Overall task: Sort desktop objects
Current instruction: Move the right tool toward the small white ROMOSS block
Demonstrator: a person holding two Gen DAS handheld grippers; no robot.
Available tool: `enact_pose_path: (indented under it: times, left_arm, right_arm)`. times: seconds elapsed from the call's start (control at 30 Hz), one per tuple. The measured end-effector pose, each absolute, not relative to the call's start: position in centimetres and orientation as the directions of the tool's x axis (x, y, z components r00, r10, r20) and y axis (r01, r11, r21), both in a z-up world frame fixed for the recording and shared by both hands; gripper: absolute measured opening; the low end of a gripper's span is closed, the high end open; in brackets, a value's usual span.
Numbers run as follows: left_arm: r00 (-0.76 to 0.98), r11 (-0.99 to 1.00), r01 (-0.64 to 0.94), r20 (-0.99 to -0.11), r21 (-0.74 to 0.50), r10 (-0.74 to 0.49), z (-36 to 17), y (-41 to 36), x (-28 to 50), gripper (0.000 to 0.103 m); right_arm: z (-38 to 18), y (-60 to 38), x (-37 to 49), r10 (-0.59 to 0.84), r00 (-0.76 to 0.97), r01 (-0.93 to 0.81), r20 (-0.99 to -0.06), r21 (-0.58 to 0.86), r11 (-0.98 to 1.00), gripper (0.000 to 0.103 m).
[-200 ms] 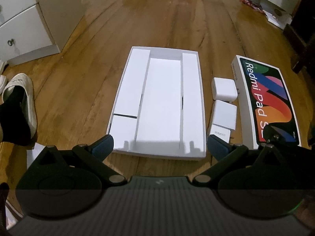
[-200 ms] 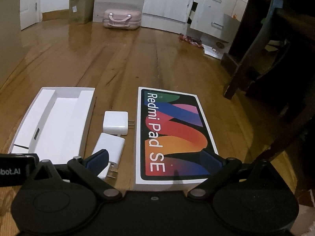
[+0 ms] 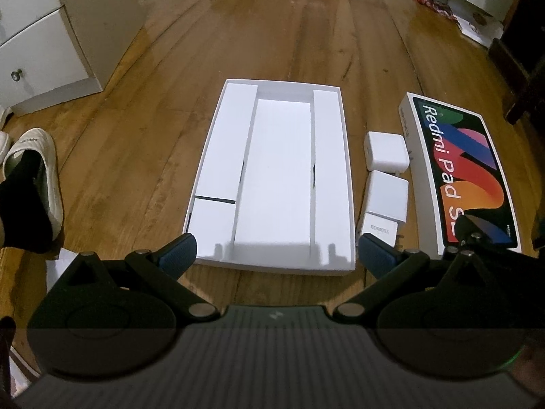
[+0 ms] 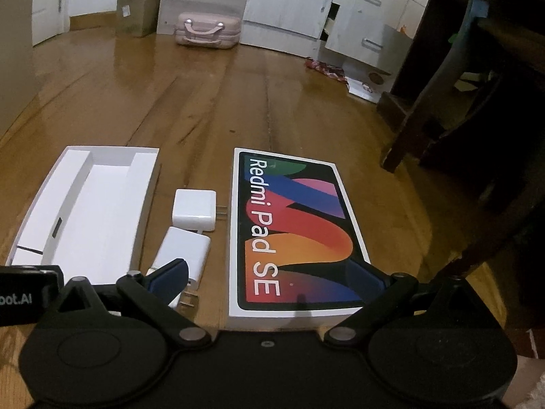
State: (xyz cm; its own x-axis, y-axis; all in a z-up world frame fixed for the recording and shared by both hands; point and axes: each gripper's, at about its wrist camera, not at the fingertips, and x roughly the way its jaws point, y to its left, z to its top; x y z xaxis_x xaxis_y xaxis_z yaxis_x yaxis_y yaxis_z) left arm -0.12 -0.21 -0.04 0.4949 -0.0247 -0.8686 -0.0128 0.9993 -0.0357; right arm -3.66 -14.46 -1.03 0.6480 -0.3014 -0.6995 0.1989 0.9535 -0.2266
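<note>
Dim warm indoor light, strong fisheye on both views.
Glare streaks on the glossy wood floor [image 3: 272, 34] running toward the far wall; white tray [image 3: 327, 184] is blown out, inner detail washed. Right side of the right wrist view drops into near-black around the dark furniture [image 4: 477, 136]. Edges bend and darken; far background soft. Foreground sharp, no motion blur.
</note>
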Motion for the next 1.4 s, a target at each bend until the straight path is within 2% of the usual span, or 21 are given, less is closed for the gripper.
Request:
enact_pose_path:
  times: [0.53,0.8,1.03,1.1,1.13,1.2,1.23,1.4]
  left_arm:
    - [0.485,0.998,-0.050,-0.874,-0.024,0.003,-2.1,0.3,0.1,0.103]
    - [0.471,0.998,-0.051,-0.882,-0.049,-0.019,-2.2,0.3,0.2,0.103]
    - [0.472,0.992,-0.075,-0.880,-0.101,-0.054,-1.8,1.1,0.5,0.103]
    - [0.479,0.993,-0.087,-0.877,-0.075,-0.024,-1.7,1.3,0.6,0.103]
    - [0.487,0.994,-0.087,-0.874,-0.058,-0.009,-1.7,1.3,0.6,0.103]
    - [0.493,0.995,-0.081,-0.870,-0.050,-0.003,-1.7,1.5,0.8,0.103]
    - [0.495,0.995,-0.079,-0.869,-0.055,-0.008,-1.8,1.5,0.8,0.103]
    - [0.499,0.993,-0.071,-0.865,-0.097,-0.049,-2.1,1.8,0.8,0.103]
  right_arm:
    - [-2.1,-13.7,-3.1,-0.317,0.632,0.185,-0.707,-0.260,0.948,0.100]
    - [-2.5,-13.9,-3.1,-0.254,0.674,0.194,-0.693,-0.166,0.967,0.100]
    - [-2.9,-13.7,-2.8,-0.254,0.651,0.176,-0.715,-0.184,0.967,0.101]
    - [-3.0,-13.9,-2.8,-0.226,0.640,0.157,-0.734,-0.163,0.974,0.099]
    - [-3.0,-13.9,-2.7,-0.207,0.633,0.142,-0.746,-0.151,0.978,0.095]
    - [-3.2,-13.6,-2.7,-0.158,0.621,0.099,-0.768,-0.124,0.987,0.056]
    - [-3.3,-13.4,-2.7,-0.134,0.613,0.078,-0.778,-0.110,0.991,0.053]
    - [-4.2,-12.9,-2.4,-0.024,0.623,0.004,-0.782,-0.027,1.000,0.052]
